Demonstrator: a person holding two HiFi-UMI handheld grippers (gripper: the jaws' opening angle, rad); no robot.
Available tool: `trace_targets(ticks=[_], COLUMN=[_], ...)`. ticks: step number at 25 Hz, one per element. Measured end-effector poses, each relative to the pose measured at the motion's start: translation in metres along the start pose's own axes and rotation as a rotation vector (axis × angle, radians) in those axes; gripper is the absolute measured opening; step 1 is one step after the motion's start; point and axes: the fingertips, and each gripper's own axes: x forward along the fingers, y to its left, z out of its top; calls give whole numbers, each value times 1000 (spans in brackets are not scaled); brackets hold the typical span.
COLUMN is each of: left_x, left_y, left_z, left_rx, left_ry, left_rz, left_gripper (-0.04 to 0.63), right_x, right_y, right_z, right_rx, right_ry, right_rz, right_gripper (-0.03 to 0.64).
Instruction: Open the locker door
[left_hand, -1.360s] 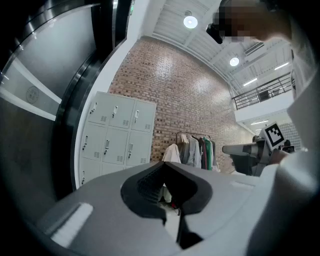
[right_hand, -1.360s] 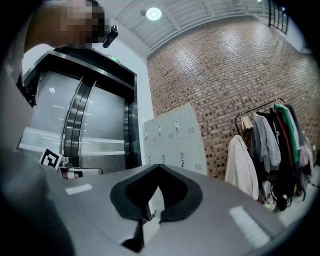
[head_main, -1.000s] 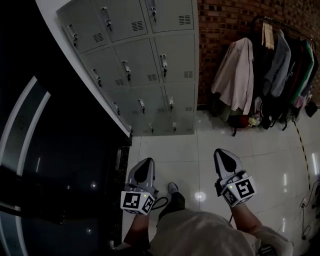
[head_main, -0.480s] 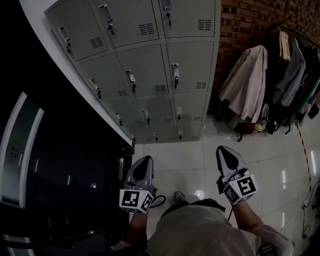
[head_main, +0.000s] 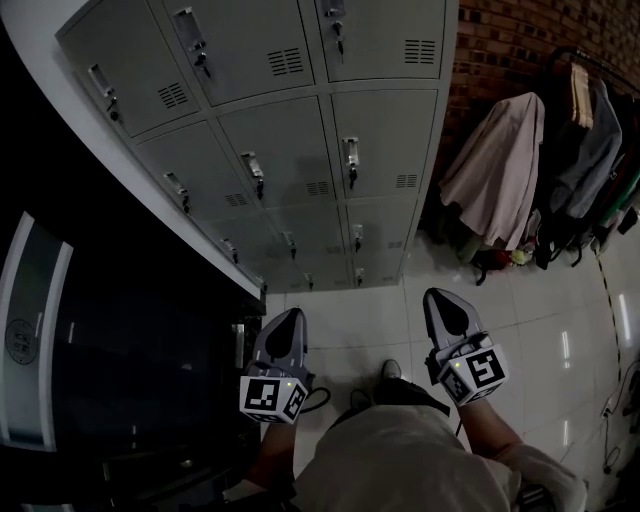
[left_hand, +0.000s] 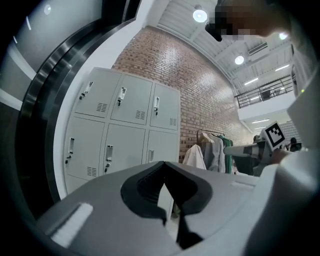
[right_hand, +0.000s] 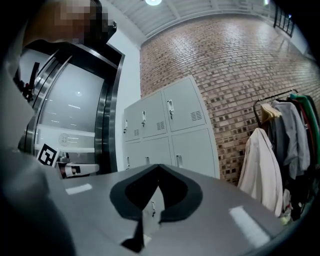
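I'm looking down over a white tiled floor (head_main: 340, 322), with a brick wall (head_main: 520, 45) running along the far side and a dark glass panel (head_main: 110, 350) standing at my left. A grey bank of lockers (head_main: 395, 215) is standing against that wall, three columns wide. All the locker doors (head_main: 280, 150) I can see are sitting shut, well ahead of both tools. To the right of the lockers a clothes rack (head_main: 600, 75) is carrying several garments, and a pale coat (head_main: 495, 170) is hanging nearest the lockers.

I'm holding both tools low over the floor, pointing toward the lockers. The left tongs (head_main: 292, 313) are sitting closed, tips meeting, with nothing caught between them. The right tongs (head_main: 435, 294) are closed the same way and gripping nothing, well apart from the left pair. A shoe (head_main: 391, 369) is showing between them. Each door is carrying a small upright handle (head_main: 252, 172) near one edge, and neither pair of tongs is touching one.
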Motion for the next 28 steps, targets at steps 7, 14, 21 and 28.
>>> trace_targets(ticks=[7, 14, 21, 28], left_x=[47, 75, 85, 97], left_y=[14, 21, 38, 54], left_z=[-5, -18, -32, -50], left_rx=[8, 6, 3, -15], left_ry=[-1, 5, -5, 22], left_rz=[15, 31, 62, 94], left_gripper=[26, 26, 26, 26], right_x=[53, 114, 200, 279], right_y=[-30, -60, -105, -128], right_z=[-14, -60, -128, -180], right_rx=[-17, -6, -12, -49], right_ry=[23, 95, 190, 269], right_rz=[36, 64, -10, -31], right_gripper=[9, 48, 74, 91])
